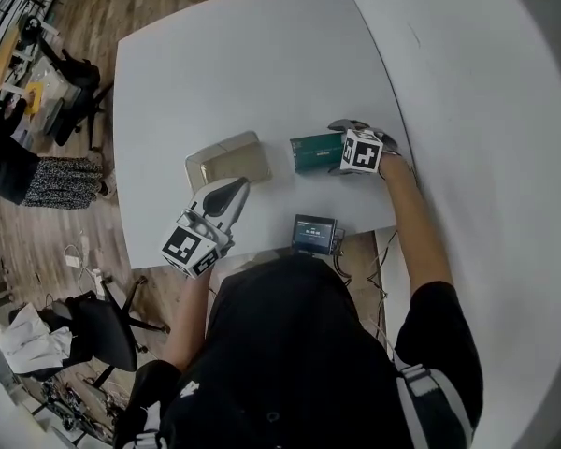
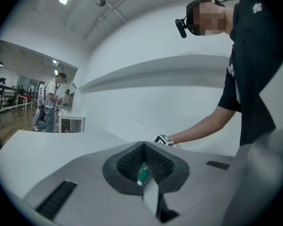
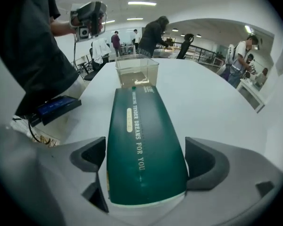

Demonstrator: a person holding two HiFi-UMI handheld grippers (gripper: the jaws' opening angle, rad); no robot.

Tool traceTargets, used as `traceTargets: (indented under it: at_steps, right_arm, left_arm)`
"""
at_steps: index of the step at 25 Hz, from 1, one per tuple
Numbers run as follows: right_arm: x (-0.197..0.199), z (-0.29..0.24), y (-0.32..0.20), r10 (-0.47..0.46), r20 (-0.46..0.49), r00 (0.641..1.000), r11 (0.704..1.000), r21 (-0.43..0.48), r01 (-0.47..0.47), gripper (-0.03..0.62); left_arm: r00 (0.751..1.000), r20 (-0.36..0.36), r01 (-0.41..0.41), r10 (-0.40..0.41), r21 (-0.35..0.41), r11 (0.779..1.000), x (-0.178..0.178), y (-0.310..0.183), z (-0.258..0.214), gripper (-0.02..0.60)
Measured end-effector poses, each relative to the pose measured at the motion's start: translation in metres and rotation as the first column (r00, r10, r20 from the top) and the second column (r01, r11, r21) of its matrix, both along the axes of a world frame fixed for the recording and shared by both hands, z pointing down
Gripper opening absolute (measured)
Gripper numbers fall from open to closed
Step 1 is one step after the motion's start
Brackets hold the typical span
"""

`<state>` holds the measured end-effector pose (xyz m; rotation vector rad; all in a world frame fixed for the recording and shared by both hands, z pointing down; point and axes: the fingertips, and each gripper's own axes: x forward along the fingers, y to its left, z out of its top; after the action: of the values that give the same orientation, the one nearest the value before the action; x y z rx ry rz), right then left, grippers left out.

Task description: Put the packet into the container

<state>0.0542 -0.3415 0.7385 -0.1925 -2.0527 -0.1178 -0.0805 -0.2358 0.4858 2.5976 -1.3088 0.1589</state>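
The green packet (image 1: pixel 314 152) lies flat on the white desk (image 1: pixel 262 73), just right of the middle of the head view. Its long side runs left to right. The right gripper (image 1: pixel 339 150) is at the packet's right end, with its marker cube toward the right edge of the desk. In the right gripper view the gripper (image 3: pixel 146 155) has its fingers (image 3: pixel 90 155) closed on the packet (image 3: pixel 141 135), one dark pad against each long edge. The packet's near end sits deep between them. White print along its top includes "TENDER DREAMS FOR YOU".

The clear plastic container (image 1: pixel 226 160) stands upright and open on the desk, left of the packet and near it but not touching. In the right gripper view the container (image 3: pixel 137 69) stands straight beyond the packet's far end.

The left gripper (image 1: pixel 234 191) is at the lower left of the container, pointing up and right toward it. In its own view the left gripper (image 2: pixel 144 147) has its fingers together at the tips, gripping nothing. A sliver of green shows through the gap behind them.

A small dark device (image 1: pixel 314 234) lies at the near edge of the desk, below the packet.
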Motion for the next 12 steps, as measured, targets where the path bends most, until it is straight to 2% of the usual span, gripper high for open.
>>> traceTargets:
  at_steps: [5, 9, 10, 12]
  right_arm:
    - [0.004, 0.017, -0.004, -0.061, -0.120, 0.991, 0.998, -0.002, 0.062, 0.491]
    - [0.004, 0.019, 0.000, -0.076, -0.136, 0.988, 0.997, -0.007, 0.075, 0.480]
    - [0.004, 0.018, 0.000, -0.069, -0.135, 0.988, 0.998, -0.003, 0.069, 0.448]
    - [0.004, 0.018, 0.001, -0.048, -0.139, 0.989, 0.999, 0.005, 0.050, 0.433]
  left_arm:
    - [1.000, -0.011, 0.021, -0.021, 0.009, 1.000, -0.007, 0.004, -0.003, 0.009]
    - [1.000, -0.016, 0.024, -0.024, 0.007, 1.000, -0.009, 0.005, -0.002, 0.009]
    - [1.000, -0.018, 0.022, -0.022, 0.008, 1.000, -0.009, 0.005, -0.001, 0.009]
    - [1.000, -0.020, 0.019, -0.019, 0.009, 1.000, -0.009, 0.004, -0.001, 0.009]
